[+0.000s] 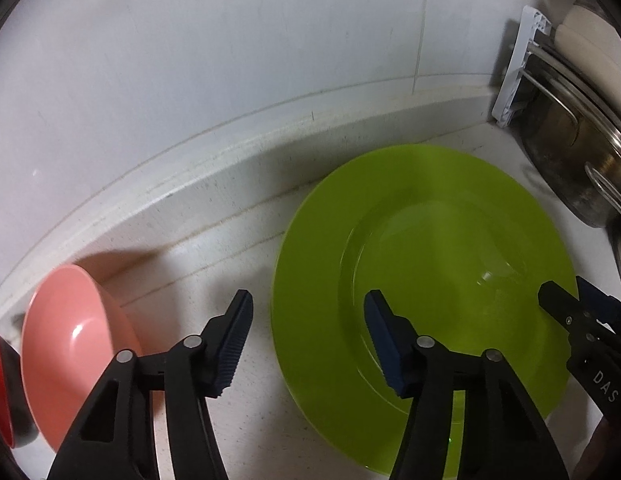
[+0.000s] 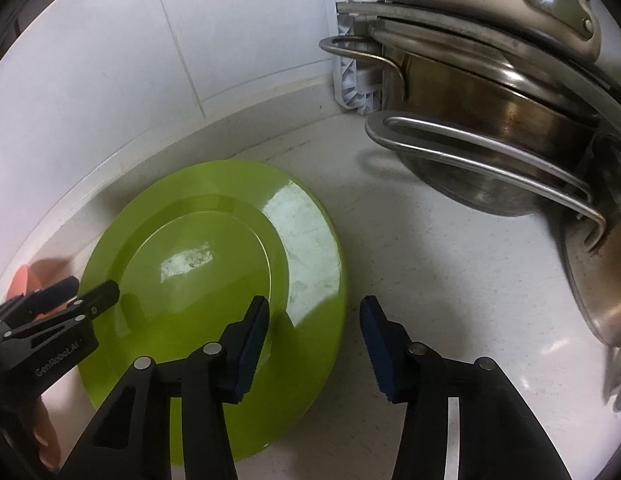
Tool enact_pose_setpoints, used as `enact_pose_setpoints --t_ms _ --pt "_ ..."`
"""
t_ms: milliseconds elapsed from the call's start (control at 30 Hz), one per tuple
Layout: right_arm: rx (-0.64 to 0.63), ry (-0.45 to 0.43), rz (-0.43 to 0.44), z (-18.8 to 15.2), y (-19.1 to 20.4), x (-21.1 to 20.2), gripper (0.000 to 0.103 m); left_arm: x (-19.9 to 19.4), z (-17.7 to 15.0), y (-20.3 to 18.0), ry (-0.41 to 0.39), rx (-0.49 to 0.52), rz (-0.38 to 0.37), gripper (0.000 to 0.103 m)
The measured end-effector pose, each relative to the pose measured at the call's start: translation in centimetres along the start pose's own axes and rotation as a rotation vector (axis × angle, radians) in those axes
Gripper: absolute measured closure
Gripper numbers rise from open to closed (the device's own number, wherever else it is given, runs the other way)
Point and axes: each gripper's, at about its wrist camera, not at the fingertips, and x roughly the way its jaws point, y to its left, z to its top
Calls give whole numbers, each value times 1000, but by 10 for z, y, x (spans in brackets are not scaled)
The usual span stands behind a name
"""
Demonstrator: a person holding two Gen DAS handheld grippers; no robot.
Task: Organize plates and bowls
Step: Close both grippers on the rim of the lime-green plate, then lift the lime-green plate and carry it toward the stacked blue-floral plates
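Centrally, green plate [image 1: 422, 280] bare on counter [image 2: 430, 280], pink bowl [image 1: 70, 340] tipped, both grippers [image 1: 308, 344] [image 2: 314, 344] spread apart.

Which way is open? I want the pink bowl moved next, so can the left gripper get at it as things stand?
Probably yes. The left gripper is open and holds nothing, and the pink bowl lies tilted on the counter just to its left, with nothing between them. The green plate sits on the other side.

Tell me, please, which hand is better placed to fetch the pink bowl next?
The left. Its open tongs sit right beside the pink bowl, while the right tongs, also open, straddle the far edge of the green plate.
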Motion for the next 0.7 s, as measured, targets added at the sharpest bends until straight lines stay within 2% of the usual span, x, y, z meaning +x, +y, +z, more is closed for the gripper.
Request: enact_pose_setpoints --t_ms 267,533,700 --pt "-10 18 22 4 1 7 62 4 6 0 25 -20 -26 57" --pt "-42 52 10 11 6 12 63 3 9 2 58 -46 -22 60" --pt "-53 40 -2 7 9 2 63 -3 3 4 60 -58 -31 60"
